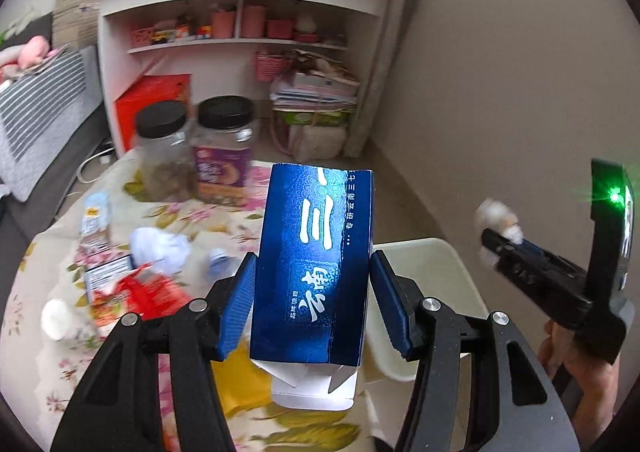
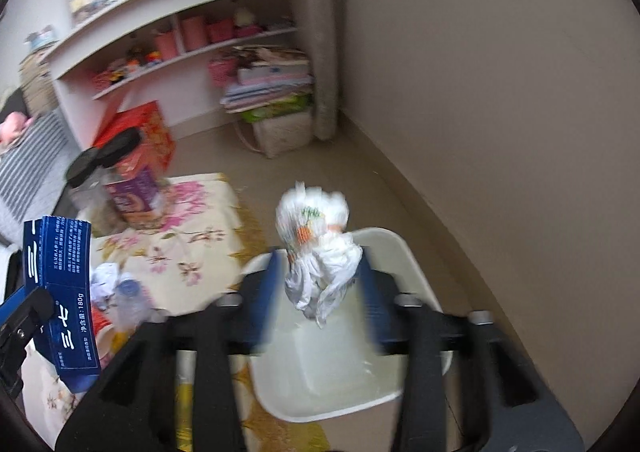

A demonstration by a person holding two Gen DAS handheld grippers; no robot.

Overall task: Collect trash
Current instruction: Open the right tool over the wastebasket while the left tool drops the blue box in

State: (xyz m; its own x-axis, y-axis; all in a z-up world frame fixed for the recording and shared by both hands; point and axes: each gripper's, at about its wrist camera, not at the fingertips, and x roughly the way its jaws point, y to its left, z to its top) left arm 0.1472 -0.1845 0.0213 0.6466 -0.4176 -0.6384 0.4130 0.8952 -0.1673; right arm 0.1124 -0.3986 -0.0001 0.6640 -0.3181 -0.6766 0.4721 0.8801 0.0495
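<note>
From the left wrist camera, the left gripper (image 1: 314, 294) has a blue carton (image 1: 316, 264) with white lettering standing upright between its blue pads (image 1: 236, 312); the jaws are partly apart and both pads sit against the carton's sides, so the box is clamped, its torn white bottom flap hanging below. Under it lies a table covered by a floral cloth (image 1: 60, 372), strewn with a crumpled white tissue (image 1: 160, 248), a red wrapper (image 1: 136, 292), a small plastic bottle (image 1: 96, 220) and two black-lidded jars (image 1: 196, 156) at the far edge. To the right of the carton a white bin (image 1: 436, 272) stands beside the table. Further right, the right gripper (image 1: 498, 240) comes in at an angle with a wadded white wrapper (image 1: 496, 218) at its tip, and a hand (image 1: 576, 364) is seen on its grip. From the right wrist camera, the right gripper (image 2: 320, 284) is blurred; its jaws stand well apart, and the white wrapper (image 2: 320, 248), printed with orange and green marks, sits between them above the white bin (image 2: 400, 252). Whether the pads are touching it cannot be made out through the blur. The bin's pale inside shows directly below the wrapper. At the left edge the blue carton (image 2: 64, 300) appears in the left gripper (image 2: 24, 324), over the floral cloth (image 2: 192, 244), with the jars (image 2: 116, 188) behind it.
</note>
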